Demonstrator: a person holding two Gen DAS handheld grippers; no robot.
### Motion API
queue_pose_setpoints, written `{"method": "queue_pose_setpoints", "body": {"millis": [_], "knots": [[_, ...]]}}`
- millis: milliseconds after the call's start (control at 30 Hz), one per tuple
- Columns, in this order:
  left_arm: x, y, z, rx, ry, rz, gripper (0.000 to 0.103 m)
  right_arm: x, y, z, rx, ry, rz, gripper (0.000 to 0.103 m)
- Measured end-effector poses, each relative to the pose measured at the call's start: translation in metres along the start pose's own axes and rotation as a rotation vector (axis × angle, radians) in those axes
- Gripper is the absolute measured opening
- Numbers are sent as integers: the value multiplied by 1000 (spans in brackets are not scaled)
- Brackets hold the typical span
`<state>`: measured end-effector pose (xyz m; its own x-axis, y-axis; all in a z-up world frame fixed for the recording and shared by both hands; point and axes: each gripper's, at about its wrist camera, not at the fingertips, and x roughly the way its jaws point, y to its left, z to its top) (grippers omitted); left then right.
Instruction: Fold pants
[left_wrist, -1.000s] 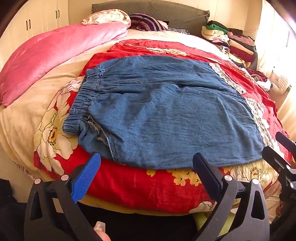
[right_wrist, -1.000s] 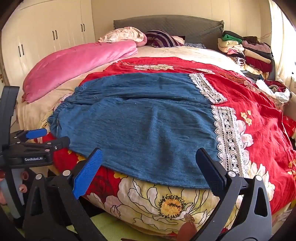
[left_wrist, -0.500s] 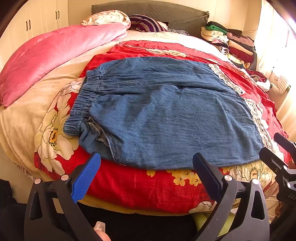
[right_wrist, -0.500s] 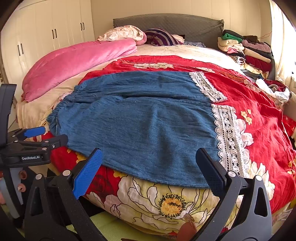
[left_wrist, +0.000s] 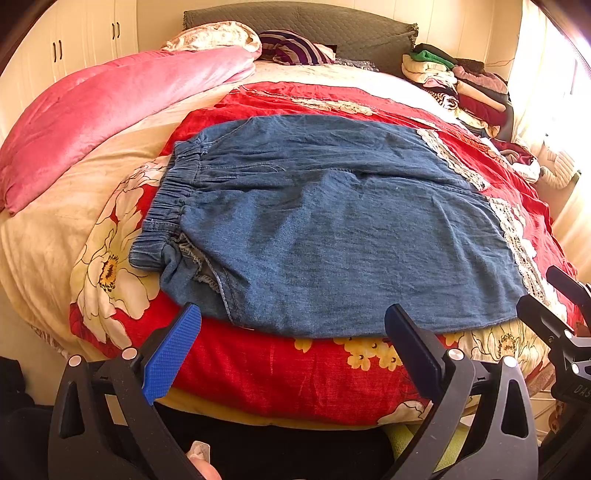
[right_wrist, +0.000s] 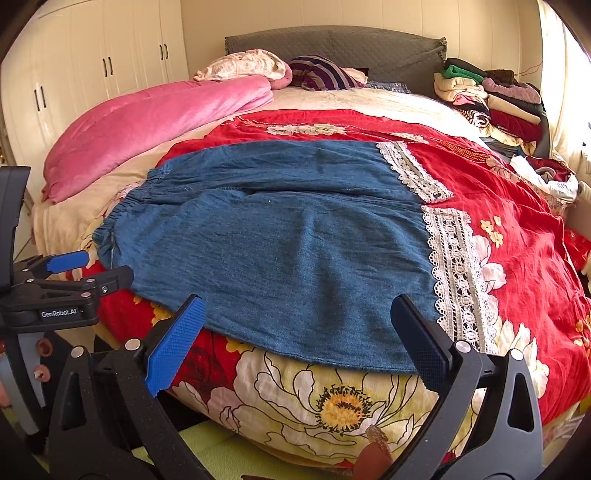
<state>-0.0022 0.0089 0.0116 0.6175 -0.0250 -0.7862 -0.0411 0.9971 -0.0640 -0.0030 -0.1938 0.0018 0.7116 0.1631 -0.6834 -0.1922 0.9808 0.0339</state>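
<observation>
Nothing moved, pants (left_wrist: 332, 229) beyond spread fingers (left_wrist: 173, 354)

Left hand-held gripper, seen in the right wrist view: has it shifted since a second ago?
Yes. The left hand-held gripper has edged right and slightly forward toward the denim pants, closing on their waistband corner above the floral bedspread.

1. "GenRobot.AI" is printed in white letters on the black body of the left gripper (right_wrist: 92, 271), seen in the right wrist view.
2. Partial letters "DA" stand on the right gripper (left_wrist: 565, 295), at the edge of the left wrist view.
</observation>
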Motion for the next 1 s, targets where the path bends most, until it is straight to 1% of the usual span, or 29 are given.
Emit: {"method": "queue_pose_setpoints", "body": {"millis": [733,1000], "knots": [[-1,4,3,-3,-6,5,99,2,0,-1,-5,6,1,95],[4,14,14,-33,1,8,99,12,-1,14,5,14,33,95]]}}
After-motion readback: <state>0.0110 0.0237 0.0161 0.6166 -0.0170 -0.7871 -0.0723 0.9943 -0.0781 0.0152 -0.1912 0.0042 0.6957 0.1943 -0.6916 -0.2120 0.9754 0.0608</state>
